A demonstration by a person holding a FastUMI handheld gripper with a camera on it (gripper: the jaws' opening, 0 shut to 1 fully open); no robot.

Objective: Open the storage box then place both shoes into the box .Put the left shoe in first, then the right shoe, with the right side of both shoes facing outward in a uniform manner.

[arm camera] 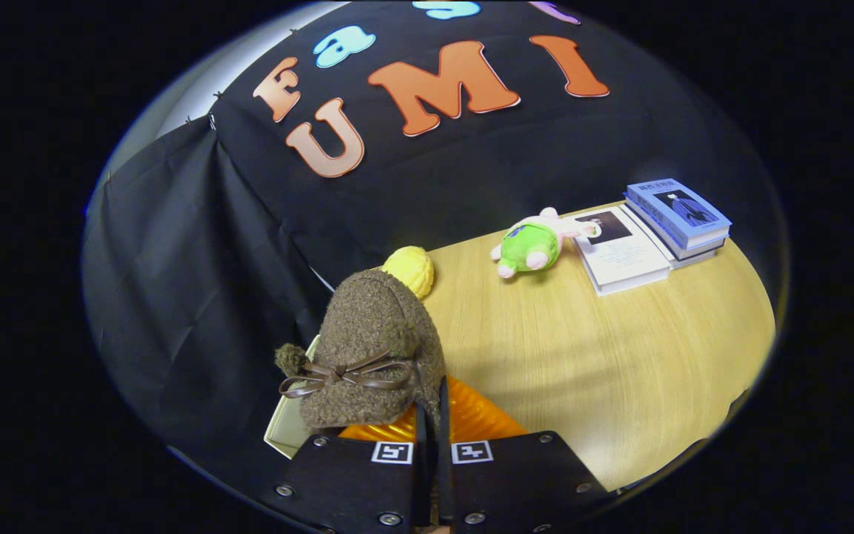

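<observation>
A brown fuzzy shoe with a thin brown bow hangs just ahead of my fingers, toe pointing away from me. My gripper is shut, with both fingers pinching the shoe's near edge. An orange ribbed surface shows right beside the fingers; I cannot tell whether it belongs to the shoe. Below the shoe on its left, a pale cream corner of a box sticks out. The rest of the box is hidden by the shoe and the gripper body.
The wooden table stretches out to the right of the shoe. A yellow ball lies just beyond the shoe's toe. Farther back lie a green plush toy, a white book and a stack of blue books.
</observation>
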